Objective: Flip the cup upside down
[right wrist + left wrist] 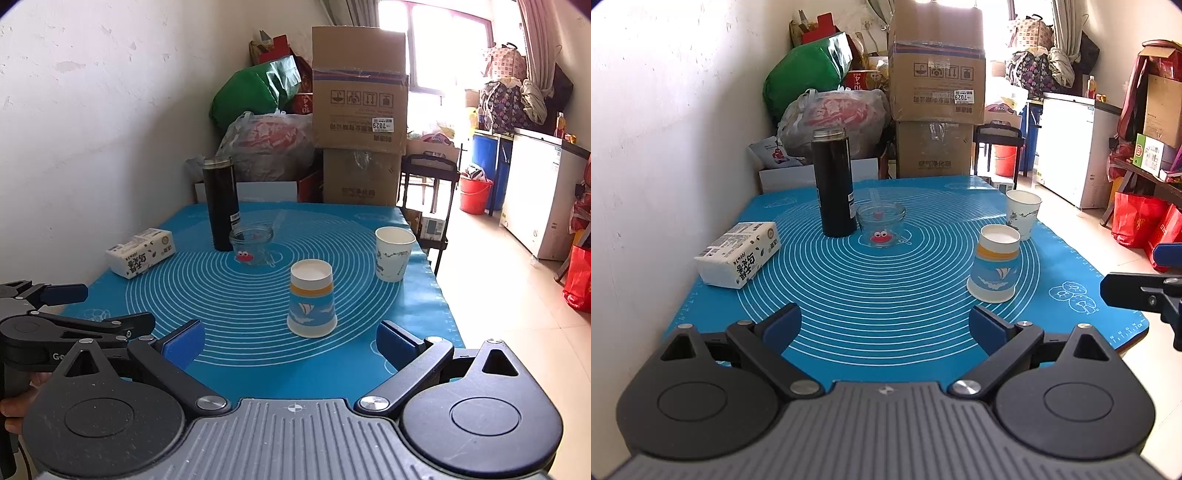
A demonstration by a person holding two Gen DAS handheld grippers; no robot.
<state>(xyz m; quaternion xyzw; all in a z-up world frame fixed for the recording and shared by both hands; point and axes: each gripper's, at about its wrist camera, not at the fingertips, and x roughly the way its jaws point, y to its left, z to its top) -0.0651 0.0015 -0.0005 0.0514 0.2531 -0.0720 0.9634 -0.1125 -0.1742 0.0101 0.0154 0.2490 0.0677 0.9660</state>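
Peeking in at frame edge, right gripper [1141,291], mostly cut off.

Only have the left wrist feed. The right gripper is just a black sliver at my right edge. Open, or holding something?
Observer: The right gripper is open. Its jaws are wide apart with nothing between them.
Operator: Where's the blue cup relative to it?
Observer: The blue cup stands mouth down on the mat, straight ahead of that gripper. It is roughly centred on the gap and clear of both jaws.
Operator: Anything on my own side I can't see?
Observer: A hand holds the left gripper from below. It shows at the lower left of the right wrist view.
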